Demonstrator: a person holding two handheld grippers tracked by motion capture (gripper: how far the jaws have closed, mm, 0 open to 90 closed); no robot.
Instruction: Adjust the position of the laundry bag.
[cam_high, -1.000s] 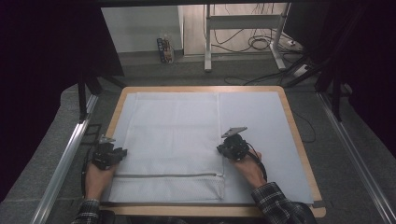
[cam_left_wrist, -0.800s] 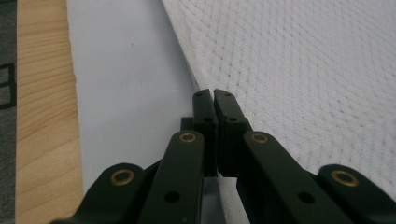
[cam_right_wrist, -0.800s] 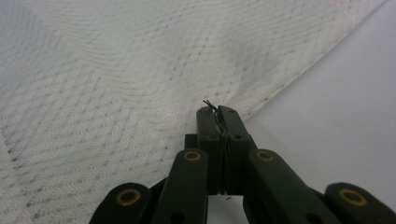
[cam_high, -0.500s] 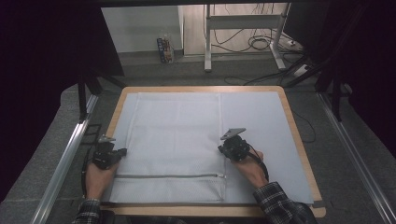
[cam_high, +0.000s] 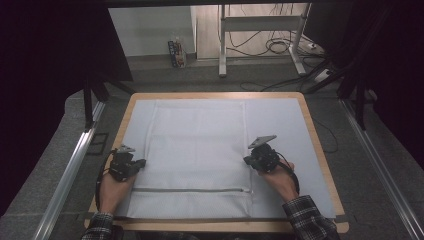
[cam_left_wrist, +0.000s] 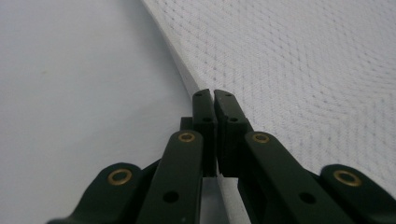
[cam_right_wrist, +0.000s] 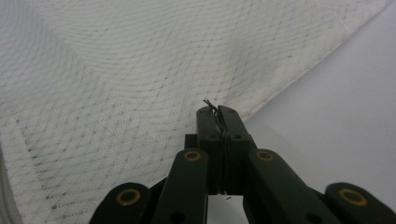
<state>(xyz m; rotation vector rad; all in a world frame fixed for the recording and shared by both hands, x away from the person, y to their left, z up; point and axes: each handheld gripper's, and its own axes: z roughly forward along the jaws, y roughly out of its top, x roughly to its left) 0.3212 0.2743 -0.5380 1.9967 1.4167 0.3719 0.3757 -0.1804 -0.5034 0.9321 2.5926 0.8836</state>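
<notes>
I see a white mesh laundry bag (cam_high: 197, 150) lying flat on the pale cloth sheet (cam_high: 285, 130) that covers the wooden table (cam_high: 320, 150), and I take that bag as my landmark. Its zipper (cam_high: 192, 190) runs straight across the bag near the edge closest to me, with the zipper's end at the bag's right side.

My left gripper (cam_high: 125, 164) sits at the bag's left edge, a little farther from me than the zipper line. In the left gripper view the left gripper (cam_left_wrist: 214, 95) has its jaws pressed almost together, a hairline gap between the tips, and the bag's thick folded edge (cam_left_wrist: 177, 60) runs up to them; the mesh (cam_left_wrist: 303, 70) spreads to one side and the smooth sheet (cam_left_wrist: 70, 93) to the other. I cannot tell for sure whether fabric is caught between the tips.

My right gripper (cam_high: 262, 156) sits at the bag's right edge, again just beyond the zipper's end. In the right gripper view the right gripper (cam_right_wrist: 217, 112) has its jaws pressed together, pinching the bag's mesh edge (cam_right_wrist: 261, 95), with a thin dark strand sticking out at the tips. The mesh puckers slightly toward the pinch.

No brand, label or writing on the bag is readable to me.
</notes>
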